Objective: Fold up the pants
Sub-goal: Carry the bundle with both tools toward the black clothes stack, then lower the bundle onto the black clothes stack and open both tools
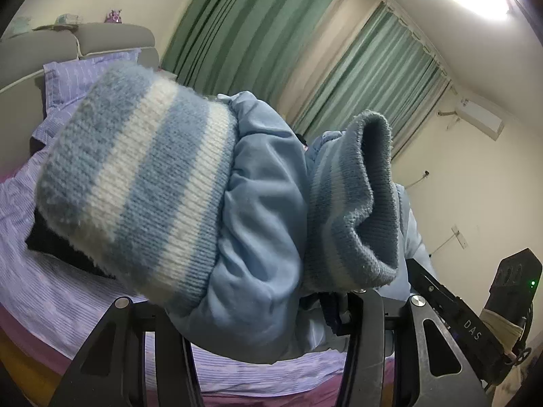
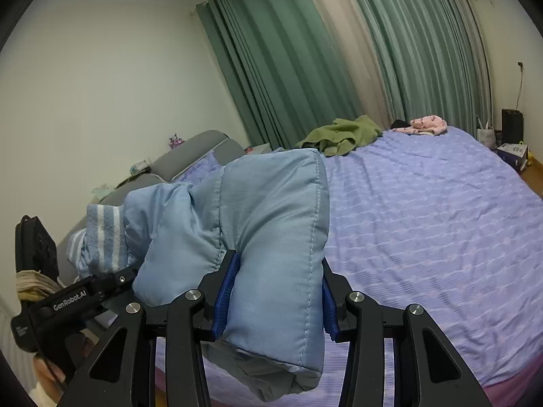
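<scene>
The pants (image 1: 258,224) are light blue and padded, with blue-and-white striped knit cuffs (image 1: 135,183). Both cuffs fill the left wrist view, held up above the bed. My left gripper (image 1: 268,308) is shut on the pants near the cuffs; its fingertips are hidden by the cloth. In the right wrist view my right gripper (image 2: 276,291) is shut on a thick fold of the pants (image 2: 271,224), with blue pads (image 2: 225,291) pressing both sides. The left gripper (image 2: 85,295) shows at the left there, with a striped cuff (image 2: 105,234) above it.
A bed with a purple striped sheet (image 2: 424,224) lies below and to the right. A green garment (image 2: 342,135) and a pink one (image 2: 427,123) lie at its far end. A grey headboard (image 2: 200,149) stands on the left. Green curtains (image 2: 288,51) hang behind.
</scene>
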Available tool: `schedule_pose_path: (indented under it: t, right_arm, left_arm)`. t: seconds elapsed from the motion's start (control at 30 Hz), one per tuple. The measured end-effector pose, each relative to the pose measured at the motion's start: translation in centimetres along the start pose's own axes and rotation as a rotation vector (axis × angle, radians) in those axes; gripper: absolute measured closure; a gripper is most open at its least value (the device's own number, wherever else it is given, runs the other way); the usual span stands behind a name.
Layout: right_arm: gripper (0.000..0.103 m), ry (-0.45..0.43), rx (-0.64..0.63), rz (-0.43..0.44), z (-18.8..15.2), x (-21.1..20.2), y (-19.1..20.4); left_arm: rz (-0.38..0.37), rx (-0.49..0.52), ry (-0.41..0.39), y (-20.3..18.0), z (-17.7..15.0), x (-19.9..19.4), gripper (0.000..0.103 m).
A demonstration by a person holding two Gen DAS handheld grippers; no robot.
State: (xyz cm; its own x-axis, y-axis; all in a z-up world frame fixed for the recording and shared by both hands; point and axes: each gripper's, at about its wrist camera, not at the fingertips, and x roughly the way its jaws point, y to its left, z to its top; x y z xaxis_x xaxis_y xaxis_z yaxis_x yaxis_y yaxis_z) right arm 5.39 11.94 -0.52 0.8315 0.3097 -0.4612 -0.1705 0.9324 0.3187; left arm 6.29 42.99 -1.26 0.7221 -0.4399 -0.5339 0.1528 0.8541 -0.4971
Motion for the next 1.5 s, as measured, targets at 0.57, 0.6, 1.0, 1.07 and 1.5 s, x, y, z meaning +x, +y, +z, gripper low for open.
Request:
schedule_pose_path:
  t: [0.57,0.6,1.0,1.07,1.5]
  right_arm:
    - [0.061,0.068,-0.037,0.073,0.7,14.5,11.8]
    - [0.062,0.065,-0.042,0.078,1.1,15.7,12.2]
    - [0.065,0.138,-0.068,0.085,2.8,28.6,15.1]
    - [0.065,0.170,-0.057,0.085,2.4,30.5,15.3]
    - [0.066,0.330,-0.113,-0.003,-1.8,39.7,15.3]
  left_arm:
    - [-0.001,-0.052,0.117,17.8,10.4,1.5,0.054]
    - [0.003,-0.049,0.120,18.7,11.1,1.8,0.054]
    - [0.050,-0.097,0.184,27.4,15.6,9.5,0.054]
    - [0.061,-0.120,0.213,28.9,15.4,10.8,0.054]
    - [0.082,-0.266,0.356,36.2,12.0,17.3,0.044]
